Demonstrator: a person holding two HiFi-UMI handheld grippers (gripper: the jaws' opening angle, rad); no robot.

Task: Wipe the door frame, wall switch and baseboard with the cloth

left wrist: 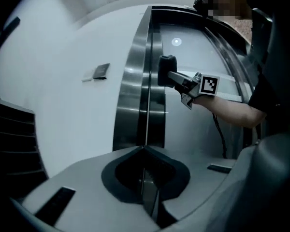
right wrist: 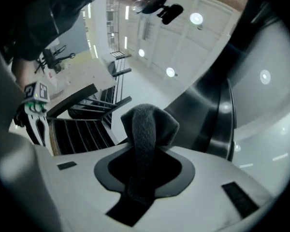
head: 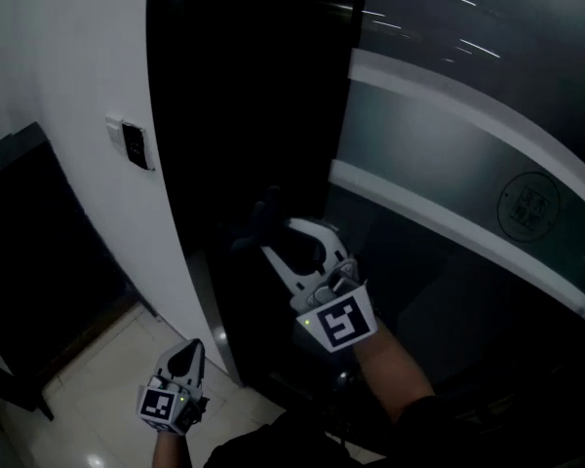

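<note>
Cloth [right wrist: 147, 129], dark, nubby and fleece-like, is folded into a thick rounded wad and pinched between the closed jaws of the right gripper [head: 288, 242]. Its bunched end stands proud of the tips. In the left gripper view this wad appears to touch the right edge of the door frame [left wrist: 137, 95], a tall band of glossy brushed metal. Left of the frame, a small rectangular wall switch [head: 135, 146] sits on the smooth white wall [head: 68, 86]. The left gripper [left wrist: 145, 151] hangs lower, jaws pressed together with nothing between them, above pale shiny floor tiles [head: 107, 408].
</note>
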